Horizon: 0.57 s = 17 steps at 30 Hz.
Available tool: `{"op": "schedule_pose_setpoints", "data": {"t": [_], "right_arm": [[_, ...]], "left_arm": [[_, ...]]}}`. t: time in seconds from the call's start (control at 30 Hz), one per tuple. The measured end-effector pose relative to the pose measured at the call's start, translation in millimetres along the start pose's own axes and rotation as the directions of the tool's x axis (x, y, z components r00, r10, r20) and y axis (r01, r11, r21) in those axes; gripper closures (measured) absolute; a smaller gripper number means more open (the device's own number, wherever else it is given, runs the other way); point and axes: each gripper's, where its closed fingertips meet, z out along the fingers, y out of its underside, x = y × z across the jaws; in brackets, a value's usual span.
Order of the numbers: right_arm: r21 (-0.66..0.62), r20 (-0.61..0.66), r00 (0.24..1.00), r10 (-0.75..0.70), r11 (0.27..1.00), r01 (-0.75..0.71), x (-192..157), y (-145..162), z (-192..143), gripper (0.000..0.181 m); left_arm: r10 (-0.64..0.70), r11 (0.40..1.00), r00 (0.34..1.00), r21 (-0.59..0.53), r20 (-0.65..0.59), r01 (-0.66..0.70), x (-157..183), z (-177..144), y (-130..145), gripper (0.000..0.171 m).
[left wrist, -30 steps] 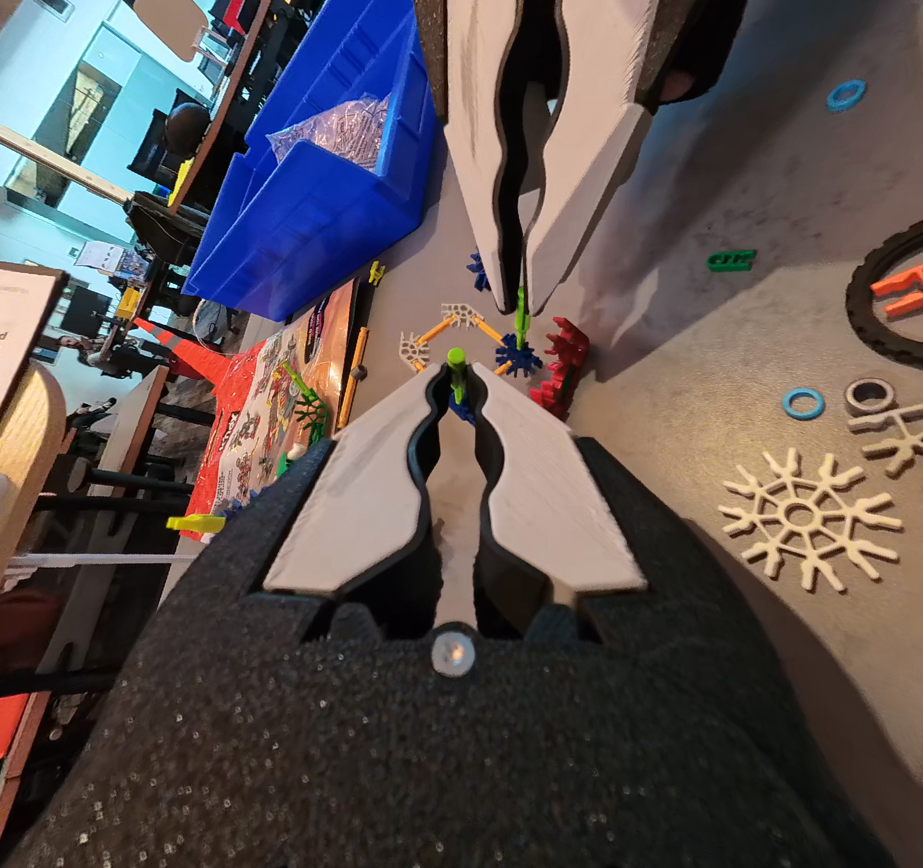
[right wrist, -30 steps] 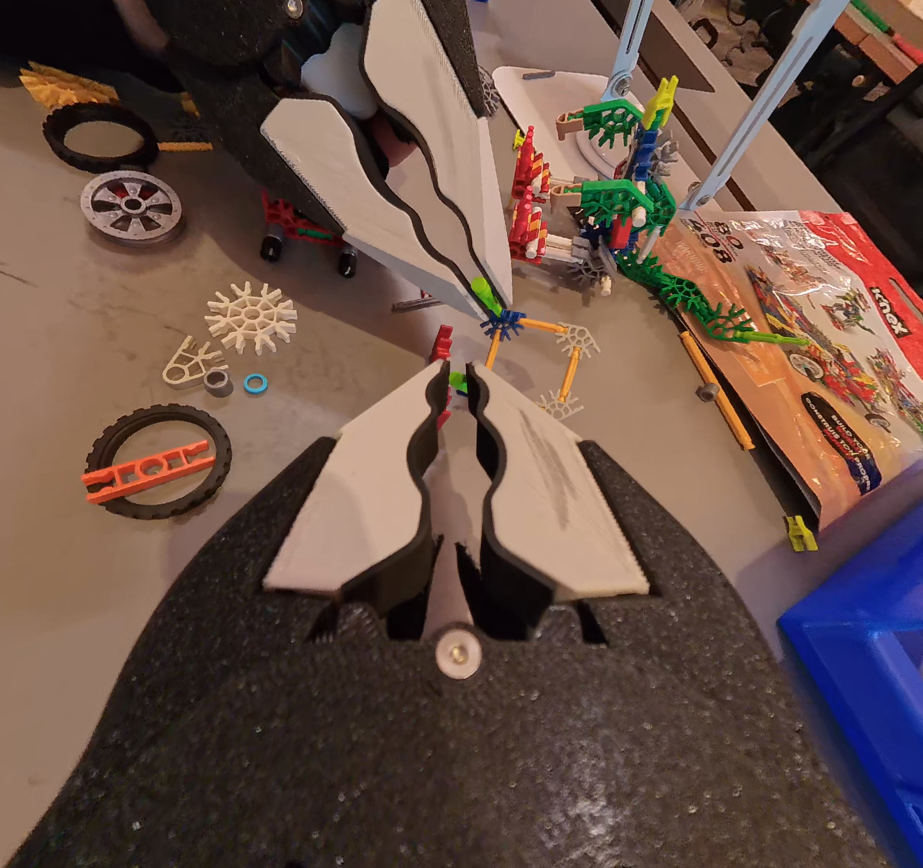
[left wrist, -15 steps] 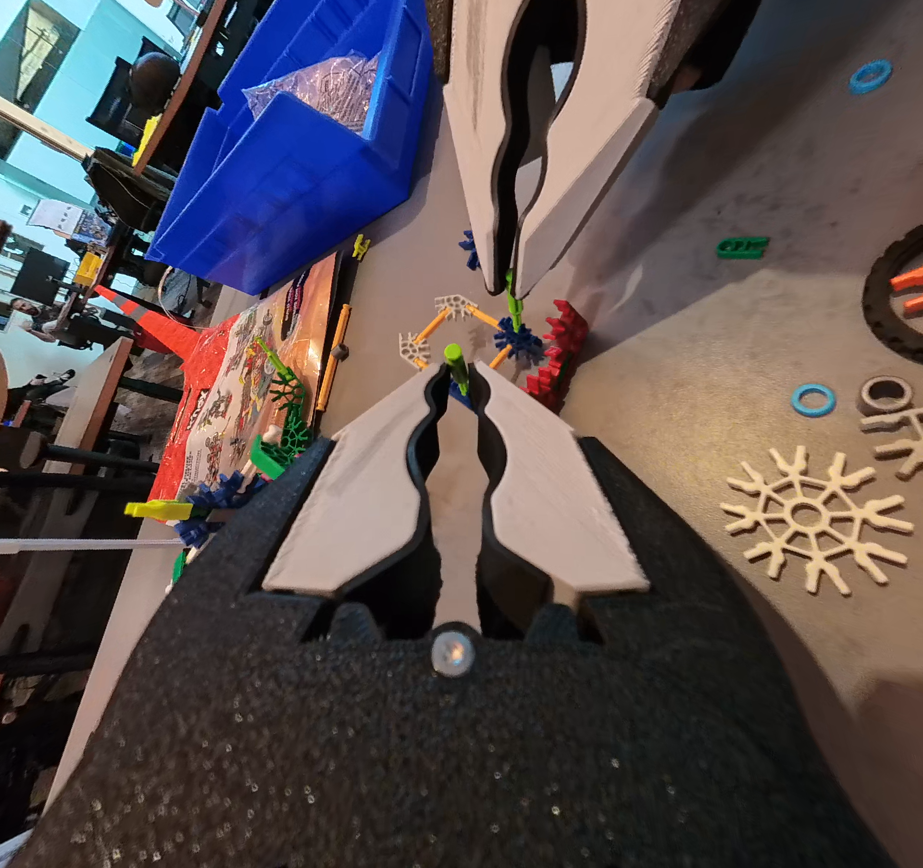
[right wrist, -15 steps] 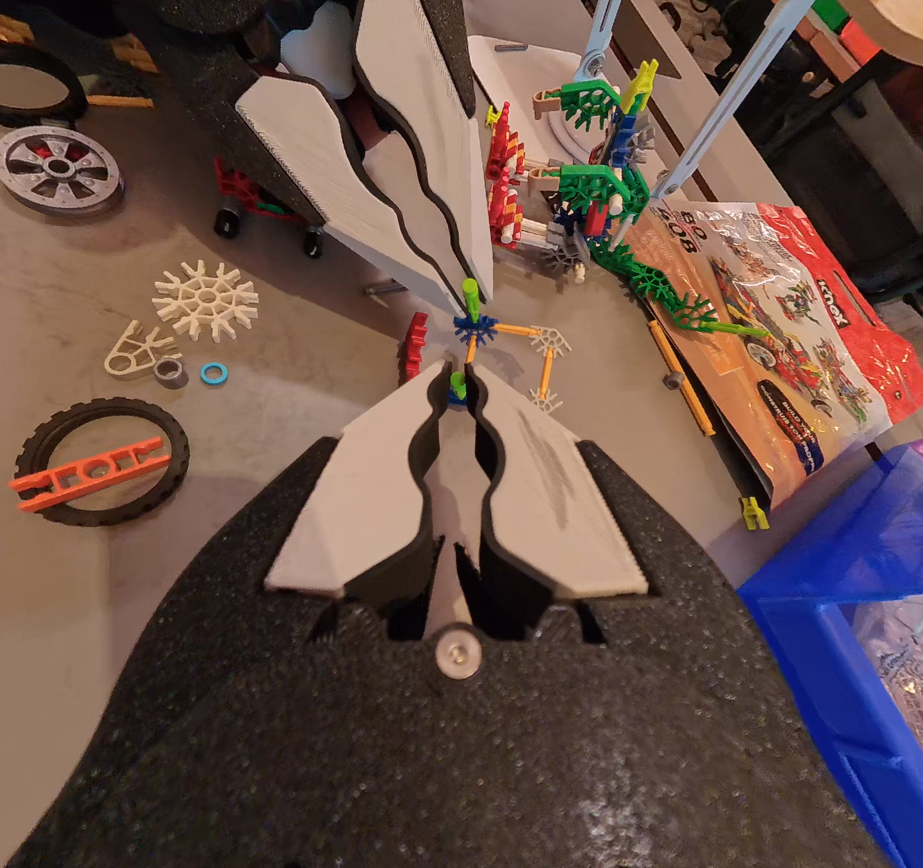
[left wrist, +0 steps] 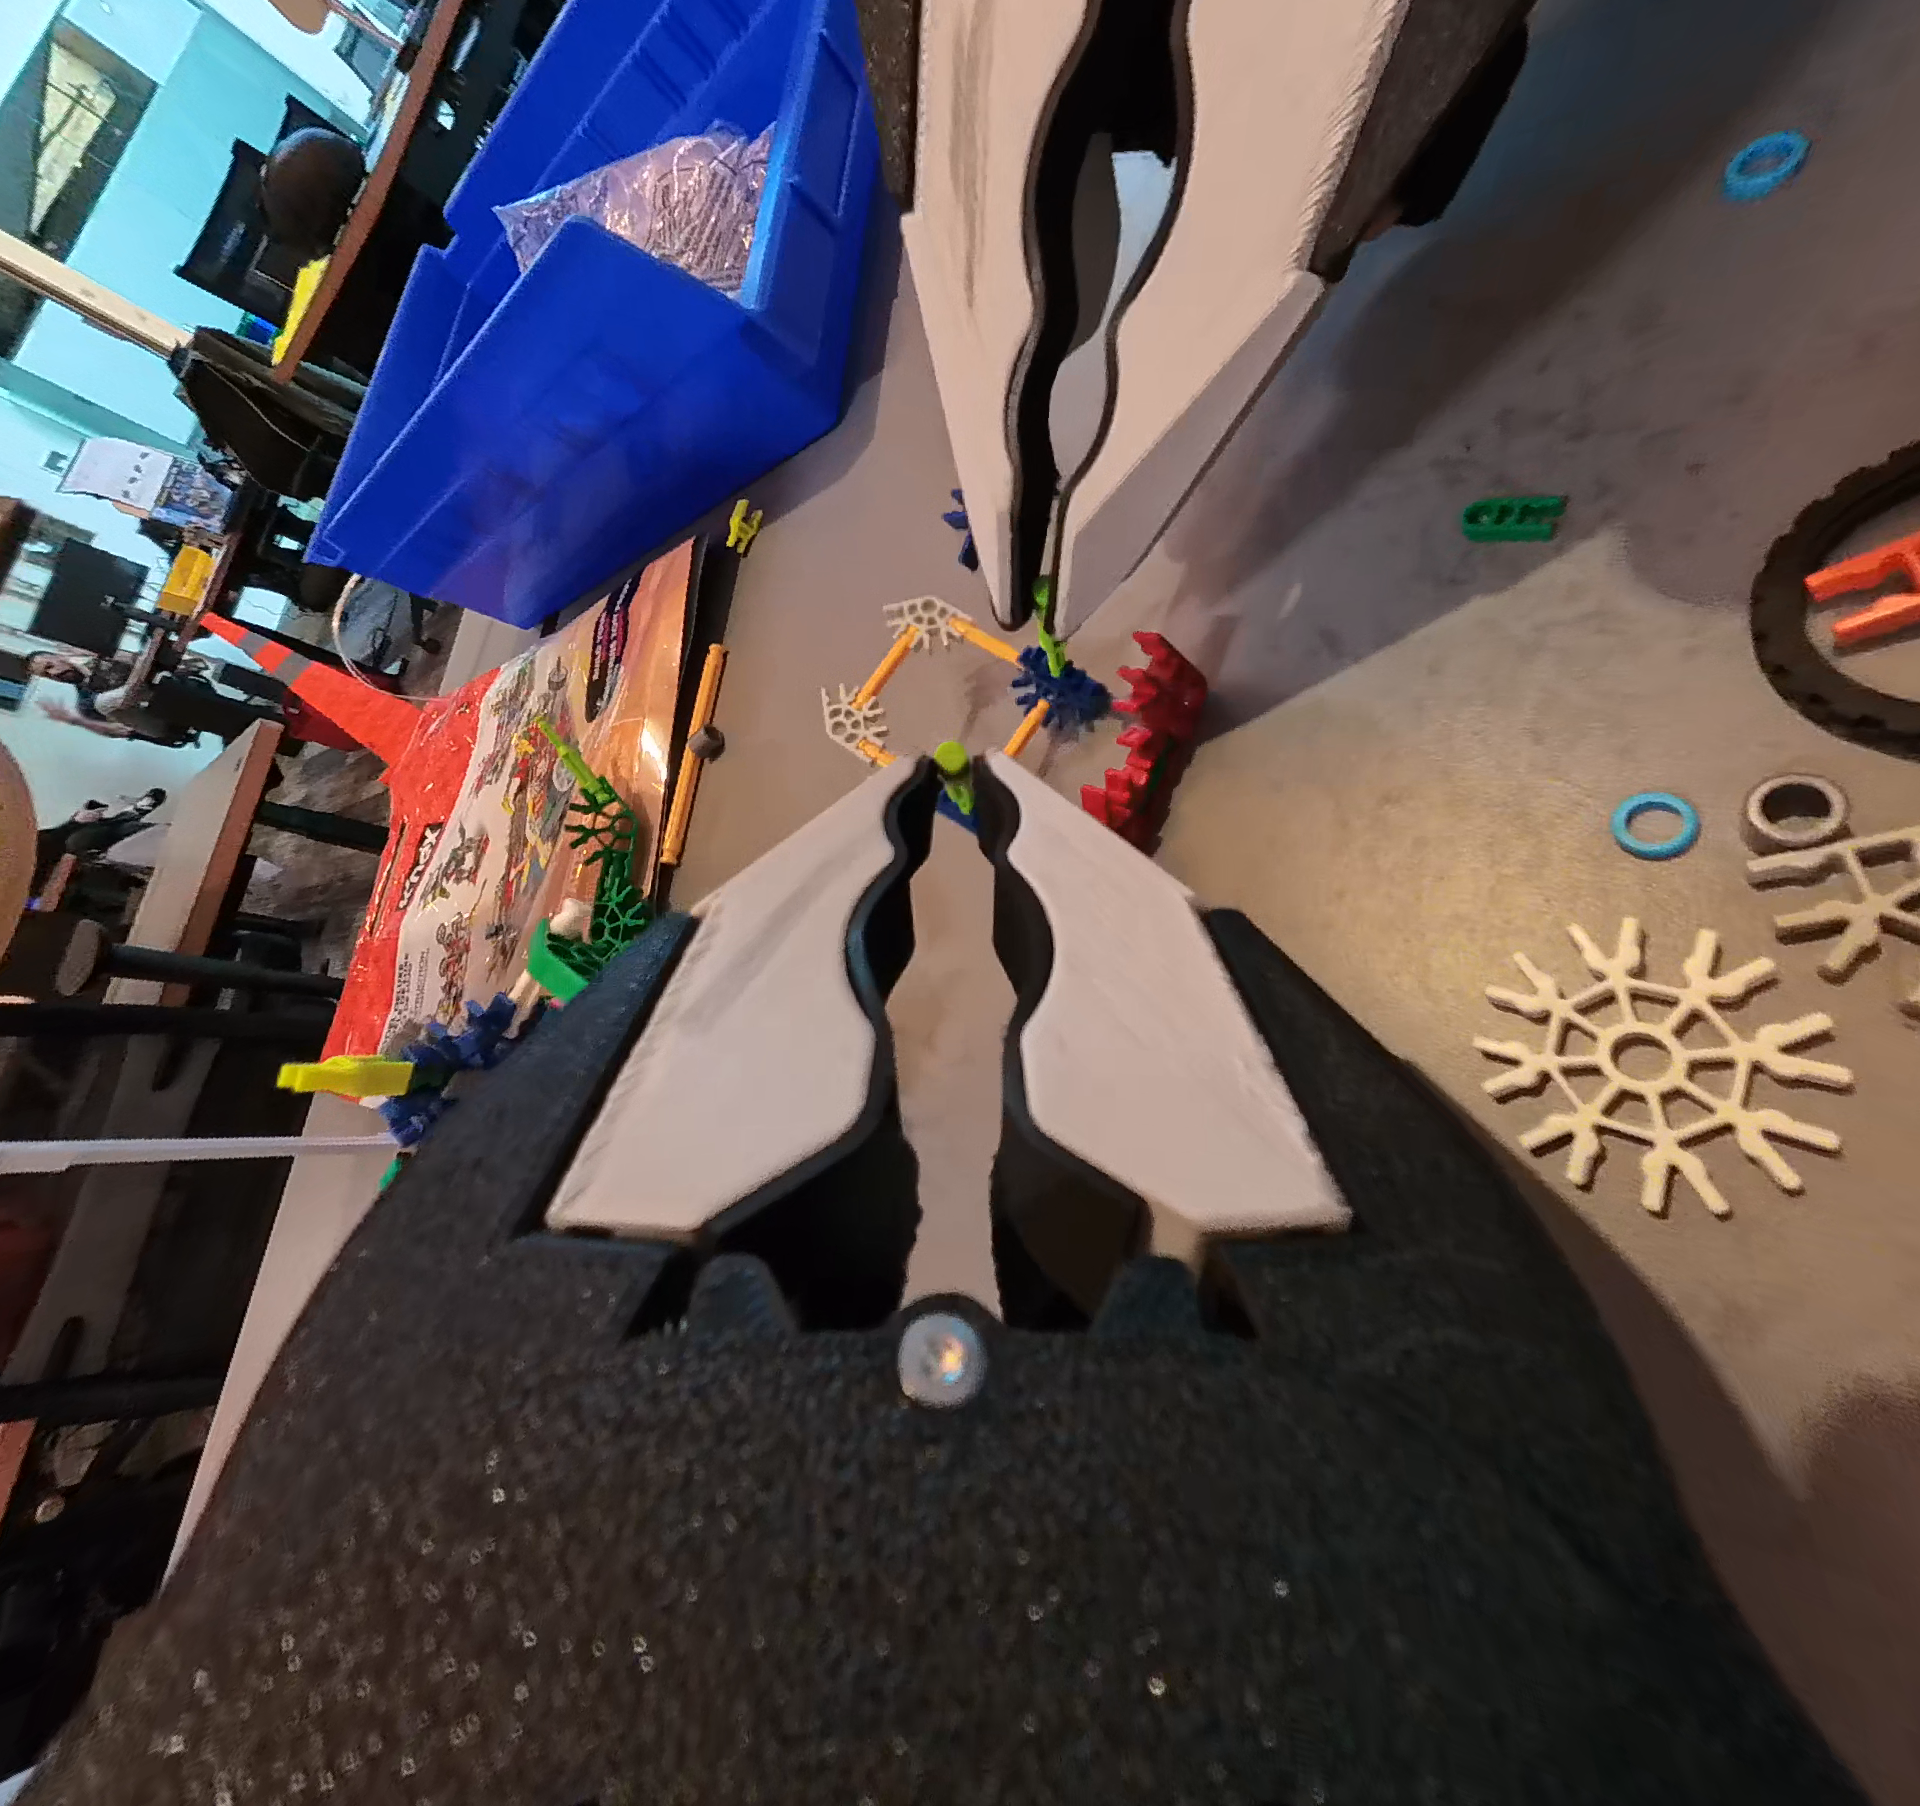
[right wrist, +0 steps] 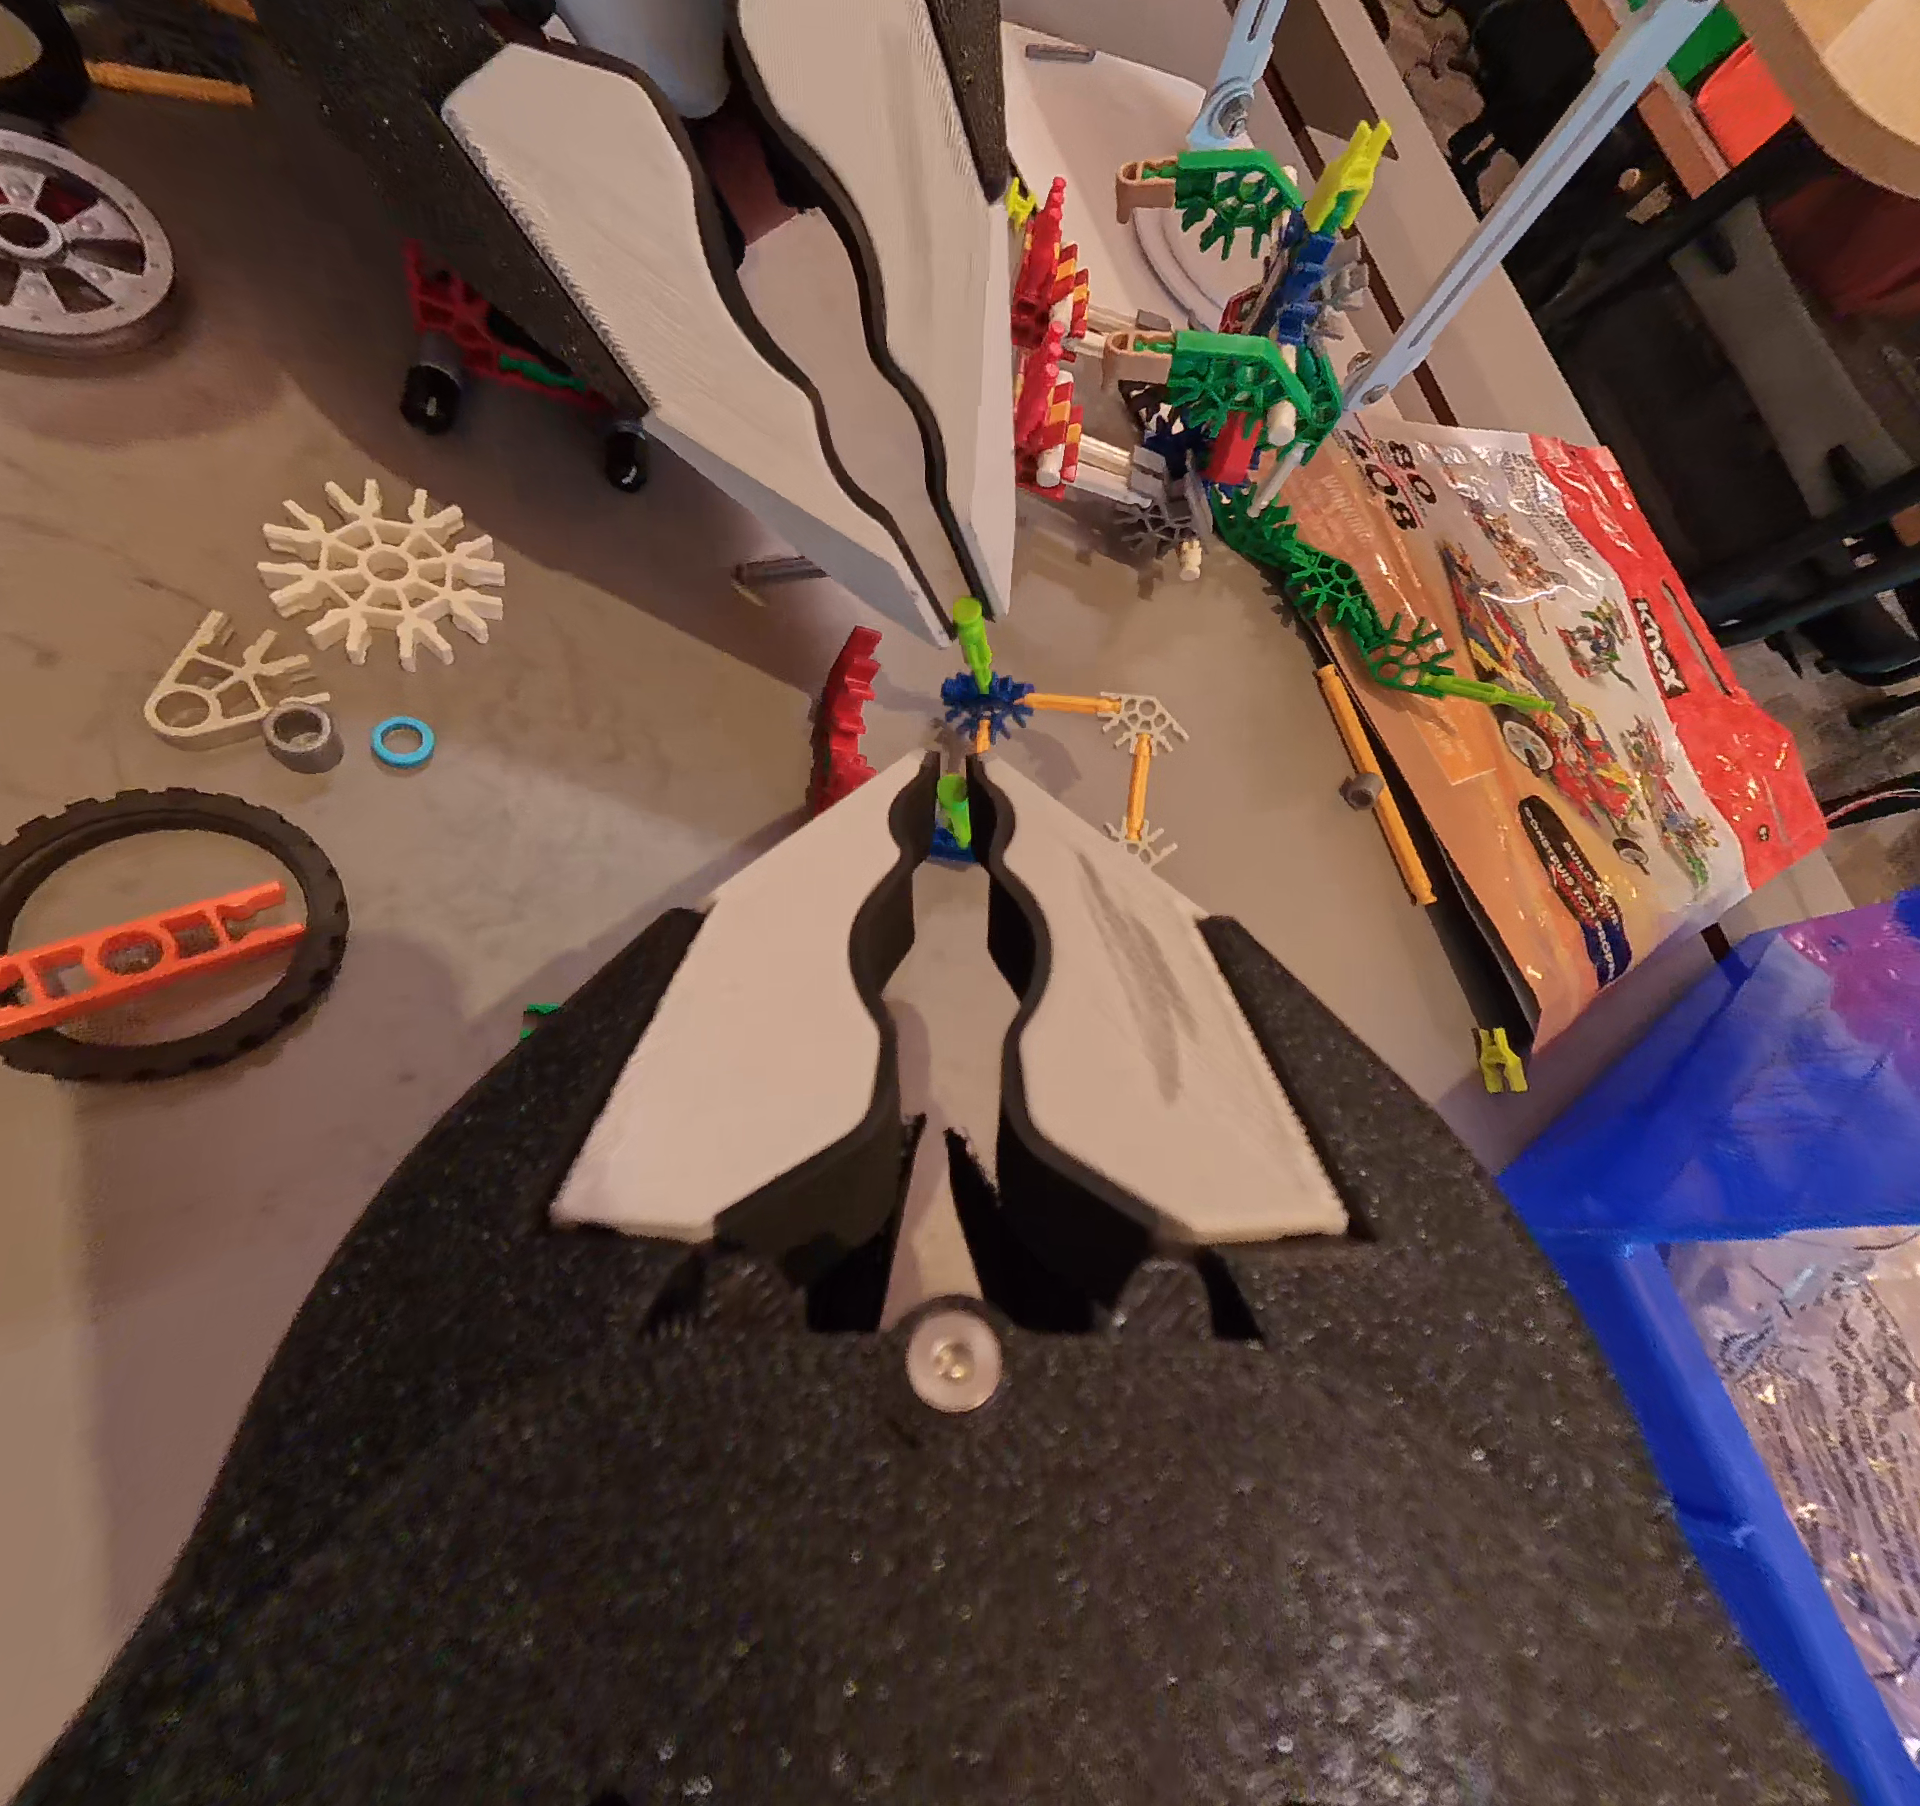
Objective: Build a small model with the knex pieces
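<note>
A small frame of yellow rods [right wrist: 1070, 704], white connectors [right wrist: 1143, 717] and blue connectors [right wrist: 985, 702] lies on the grey table [right wrist: 582, 852]. A green rod stands on each blue connector. My left gripper [left wrist: 951, 769] is shut on the top of one green rod [left wrist: 951, 761]. My right gripper [right wrist: 951, 780] is shut on the other green rod [right wrist: 951, 800]. The two grippers face each other tip to tip. Each shows in the other's view: the right gripper [left wrist: 1039, 613] from above, the left gripper [right wrist: 966, 608] likewise. A red toothed piece [right wrist: 847, 717] lies beside the frame.
A blue bin [left wrist: 582, 385] with a plastic bag stands at the table edge. A printed toy bag [right wrist: 1558, 665], a yellow rod [right wrist: 1371, 780] and a built green, red and blue model [right wrist: 1226, 385] are near. A white snowflake connector [right wrist: 384, 572], rings and a tyre [right wrist: 166, 935] lie on the other side. The grippers are tip to tip, or close to it. The white snowflake connector [right wrist: 384, 572] lies around 10 centimetres away from my left fingertips.
Both grippers stay shut on their green rods. The rod under the left gripper has gone from tilted to nearly upright on its blue connector. Both views have shifted slightly.
</note>
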Motion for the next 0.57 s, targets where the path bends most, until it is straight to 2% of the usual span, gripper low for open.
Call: {"op": "schedule_pose_setpoints", "data": {"t": [0.33, 0.57], "right_arm": [[-0.001, 0.018, 1.000, 0.014, 1.000, -0.014, -2.7, -0.4, -0.2, 0.176], [-0.003, 0.083, 0.995, 0.060, 0.998, -0.059, -10.9, 1.0, 0.1, 0.171]], "left_arm": [[0.022, 1.000, 0.999, -0.020, -0.028, -0.023, 4.5, -1.5, 3.2, 0.167], [0.042, 0.998, 0.998, -0.037, -0.042, -0.043, 8.2, -0.9, 5.4, 0.167]]}}
